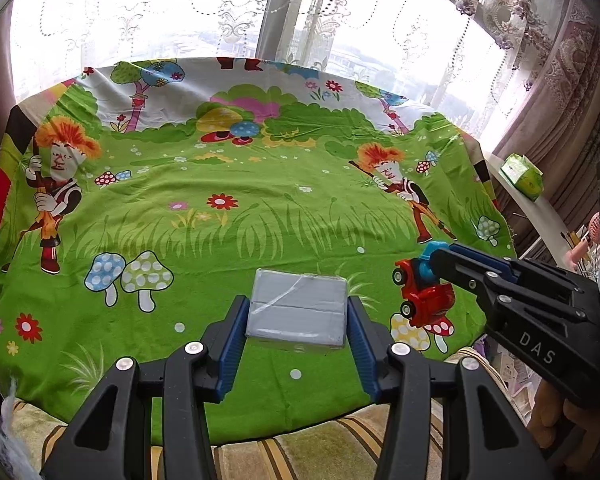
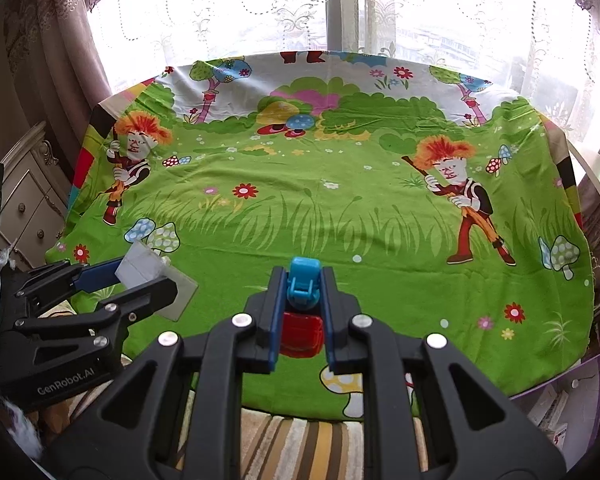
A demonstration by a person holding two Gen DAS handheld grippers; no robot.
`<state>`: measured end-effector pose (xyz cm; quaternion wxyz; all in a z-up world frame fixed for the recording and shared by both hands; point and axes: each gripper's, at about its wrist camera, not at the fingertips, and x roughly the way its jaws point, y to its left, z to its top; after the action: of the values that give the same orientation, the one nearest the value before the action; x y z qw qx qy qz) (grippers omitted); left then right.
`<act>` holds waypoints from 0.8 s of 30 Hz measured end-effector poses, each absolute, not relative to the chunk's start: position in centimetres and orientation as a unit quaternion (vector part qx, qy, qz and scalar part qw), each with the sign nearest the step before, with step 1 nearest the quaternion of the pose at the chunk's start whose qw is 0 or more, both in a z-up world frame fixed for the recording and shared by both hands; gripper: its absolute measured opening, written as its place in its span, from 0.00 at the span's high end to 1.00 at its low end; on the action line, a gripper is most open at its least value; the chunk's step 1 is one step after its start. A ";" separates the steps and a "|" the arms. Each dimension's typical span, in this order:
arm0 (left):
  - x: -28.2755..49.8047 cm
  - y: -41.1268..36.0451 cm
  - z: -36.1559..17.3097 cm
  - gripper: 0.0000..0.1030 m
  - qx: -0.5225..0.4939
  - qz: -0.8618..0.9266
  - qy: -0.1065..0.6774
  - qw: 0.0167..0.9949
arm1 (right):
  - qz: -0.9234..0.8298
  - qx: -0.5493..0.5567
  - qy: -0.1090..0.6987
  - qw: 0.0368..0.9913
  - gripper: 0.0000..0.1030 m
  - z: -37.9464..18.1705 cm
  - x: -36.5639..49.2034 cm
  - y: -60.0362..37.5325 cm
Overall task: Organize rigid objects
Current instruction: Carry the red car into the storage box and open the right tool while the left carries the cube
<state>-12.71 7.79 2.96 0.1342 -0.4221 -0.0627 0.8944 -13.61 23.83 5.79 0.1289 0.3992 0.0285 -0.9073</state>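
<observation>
Looks barely started: left gripper [image 1: 298, 312] clamps the grey box [image 1: 298, 310], right gripper [image 2: 300, 300] pinches the toy truck [image 2: 302, 308], nothing placed on the cartoon cloth [image 1: 260, 216] yet.

A green cartoon-printed cloth [image 1: 228, 240] covers the table; a striped cloth [image 2: 300, 436] lies at its near edge.

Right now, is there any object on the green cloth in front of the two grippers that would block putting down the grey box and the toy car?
Nothing visible blocks them. The left gripper holds the grey box and the right gripper holds the toy car. The green cloth ahead carries only printed pictures.
</observation>
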 end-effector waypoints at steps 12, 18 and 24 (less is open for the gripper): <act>-9.9 16.1 4.3 0.52 -0.424 0.876 -0.024 0.226 | -0.908 0.417 -0.007 0.026 0.81 5.8 -5.6 37.5; -8.7 21.3 4.7 0.52 -0.429 0.861 0.005 0.273 | -0.893 0.444 -0.043 -0.050 0.81 3.6 -1.9 46.1; -7.5 25.3 4.6 0.52 -0.432 0.849 0.033 0.303 | -0.873 0.467 -0.107 -0.089 0.81 0.6 0.1 52.0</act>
<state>-7.50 25.29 4.64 0.3032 -0.4322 0.0334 0.8486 0.14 51.98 0.56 -0.0890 0.4669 -0.1067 -0.8733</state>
